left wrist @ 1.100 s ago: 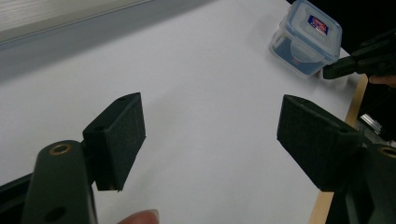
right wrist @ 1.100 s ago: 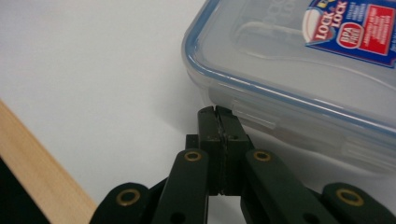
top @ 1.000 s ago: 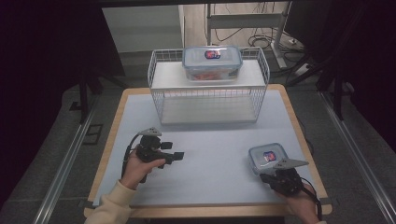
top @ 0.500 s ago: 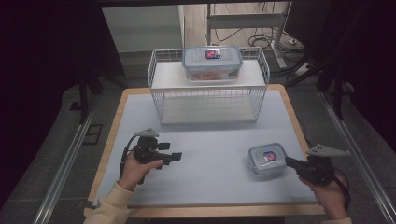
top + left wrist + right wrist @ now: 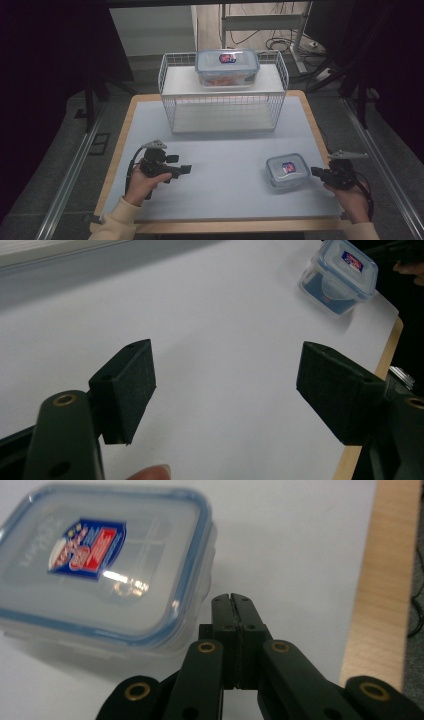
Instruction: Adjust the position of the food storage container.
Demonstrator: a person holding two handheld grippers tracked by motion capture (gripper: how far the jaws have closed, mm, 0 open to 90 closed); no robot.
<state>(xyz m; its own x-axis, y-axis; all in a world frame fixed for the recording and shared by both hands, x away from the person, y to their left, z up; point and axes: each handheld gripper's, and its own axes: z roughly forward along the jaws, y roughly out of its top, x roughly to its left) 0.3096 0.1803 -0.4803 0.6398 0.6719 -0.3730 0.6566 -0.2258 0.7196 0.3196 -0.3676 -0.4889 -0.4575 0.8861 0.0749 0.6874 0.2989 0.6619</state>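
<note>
A small clear container with a blue-rimmed lid (image 5: 286,170) (image 5: 340,276) (image 5: 100,565) sits on the white table top (image 5: 225,165) at the right. My right gripper (image 5: 316,171) (image 5: 232,599) is shut with nothing between its jaws, its tips just right of the container's side wall. My left gripper (image 5: 184,168) (image 5: 225,385) is held over the left part of the table, open and empty, jaws pointing right toward the container. A larger lidded container (image 5: 227,67) rests on top of the white wire basket (image 5: 225,100) at the back.
The table's wooden edge (image 5: 385,580) runs close by the right gripper. A metal rail (image 5: 380,165) borders the right side and another (image 5: 70,175) the left. Cables and a stand's legs (image 5: 280,30) lie on the floor behind the basket.
The right hand has drawn away from over the small container to the table's right edge, and its gripper now points left at the container. The left gripper has barely moved.
</note>
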